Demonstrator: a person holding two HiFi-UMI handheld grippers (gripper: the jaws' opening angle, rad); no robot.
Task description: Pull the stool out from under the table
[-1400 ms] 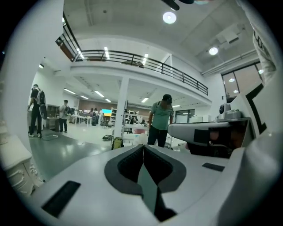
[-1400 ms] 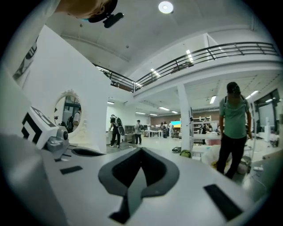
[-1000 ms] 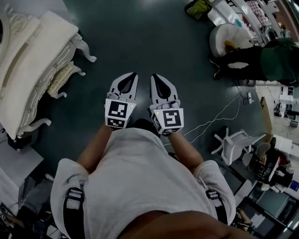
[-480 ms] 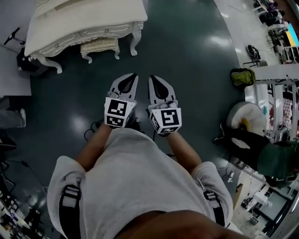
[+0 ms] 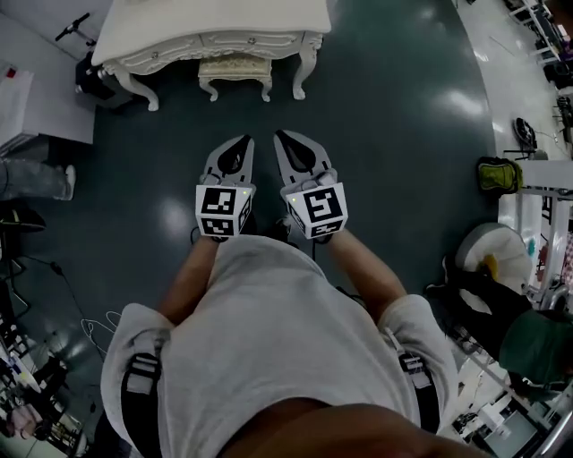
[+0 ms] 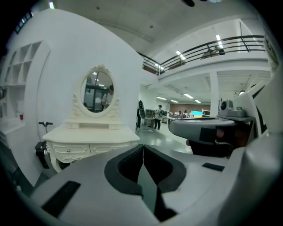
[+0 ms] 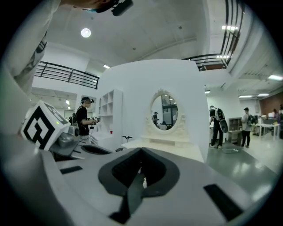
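Head view: stool (image 5: 235, 70) sits tucked under the white counter (image 5: 210, 18) at the top of the frame, well apart from both grippers. Left gripper (image 5: 244, 140) and right gripper (image 5: 280, 135) hang side by side at centre over the dark floor (image 5: 403, 179).

Left gripper view: jaws together, nothing between; counter and oval mirror (image 6: 98, 91) at left.

Right gripper view: jaws together, nothing between; mirror at centre.

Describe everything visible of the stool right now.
The stool is cream-white, with carved curved legs and a patterned padded seat. It stands upright on the dark floor, tucked partly under the front of the white dressing table, between its legs. The left gripper and right gripper, both shut, are well short of it.
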